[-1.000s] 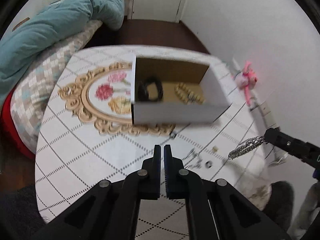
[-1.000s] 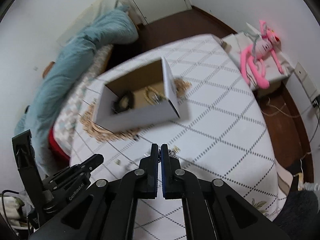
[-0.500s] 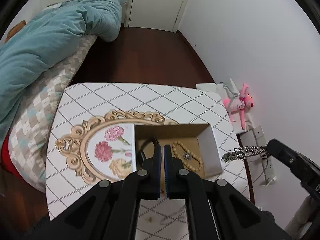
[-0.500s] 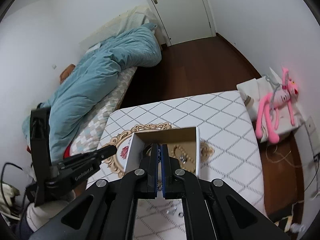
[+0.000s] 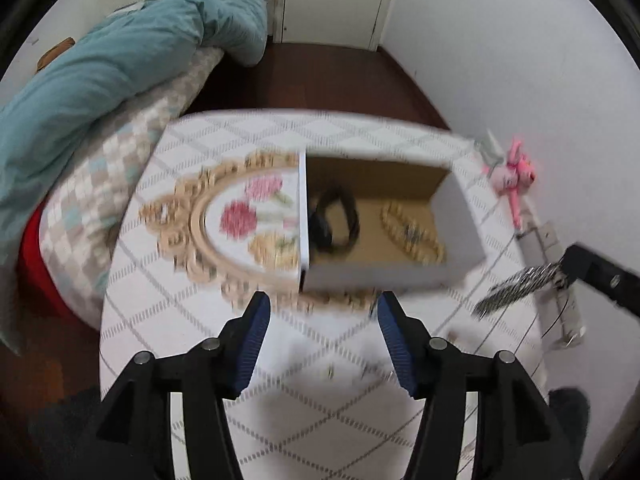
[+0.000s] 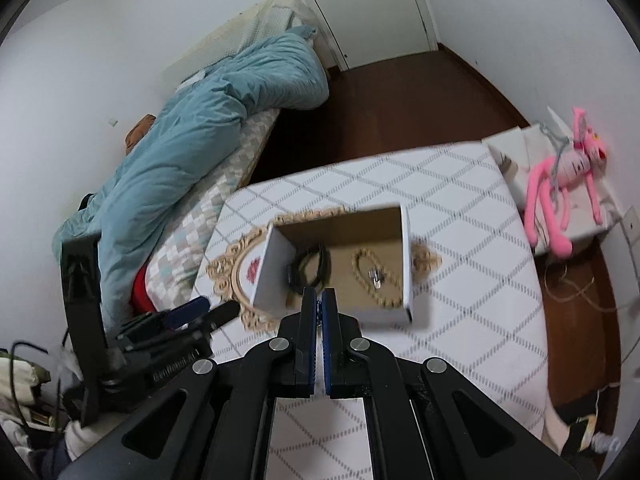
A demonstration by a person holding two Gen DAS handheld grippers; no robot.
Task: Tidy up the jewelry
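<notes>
1. We have the right tongs (image 6: 319, 300) clenched on a silver chain (image 5: 516, 290); from the left camera it hangs off their tip, out to the right of the box and above the bench.
2. We have the left tongs (image 5: 320, 312) opening right now, nothing between the blue pads (image 5: 251, 344), hovering over the bench just short of the box's near wall.
3. Ahead of both sits the open cardboard box (image 6: 406, 264) on the bench (image 6: 460, 344), partly over a gold-framed flower print (image 5: 240, 216).
4. Inside the box we can see a dark band (image 6: 310, 268) on the left and a beaded bracelet (image 6: 376, 276) on the right, with a small metal piece lying inside its loop.
5. A few small bits (image 5: 372, 372) lie loose on the bench near the left tongs; blur hides what they are.
6. Our read: we're mid-carry, chain on its way to the box, with the loose bits yet to be sorted.
7. Next, we'd want the right tongs over the box's open top, low enough that the dangling chain pools inside rather than draping over the wall, then let go.
8. The left tongs look set to pick up one of those loose bits.
</notes>
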